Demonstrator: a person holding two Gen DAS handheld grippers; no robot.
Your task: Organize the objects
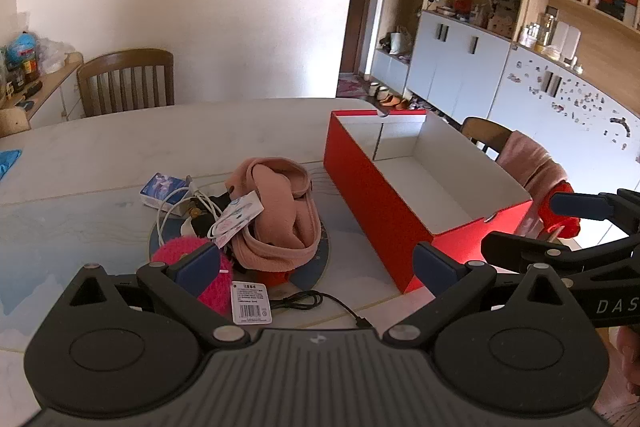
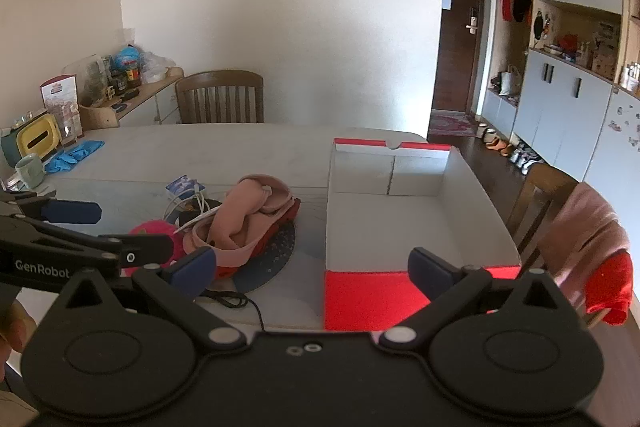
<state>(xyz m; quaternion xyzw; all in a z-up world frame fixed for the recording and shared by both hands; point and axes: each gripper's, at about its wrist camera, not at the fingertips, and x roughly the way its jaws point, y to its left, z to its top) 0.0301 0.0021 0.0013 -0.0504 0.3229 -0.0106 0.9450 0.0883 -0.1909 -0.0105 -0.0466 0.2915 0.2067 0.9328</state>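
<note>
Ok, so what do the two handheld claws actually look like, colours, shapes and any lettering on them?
Both match. The left claw and right claw each have a matte black body with two round discs, angular black linkage arms with silver pivot pins, and two fingers tipped with dark blue pads. Seen from the other camera, one side reads "GenRobot" in white, the other shows the letters "DAS", cut off at the frame edge.

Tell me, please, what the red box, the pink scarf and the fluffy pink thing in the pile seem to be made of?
Red box: likely cardboard, matte red outside and white inside, with thin folded walls.
Pink scarf: soft knit or fleece fabric, lying in limp thick folds.
Fluffy pink thing: probably plush or chenille, with a fuzzy pile surface.
</note>
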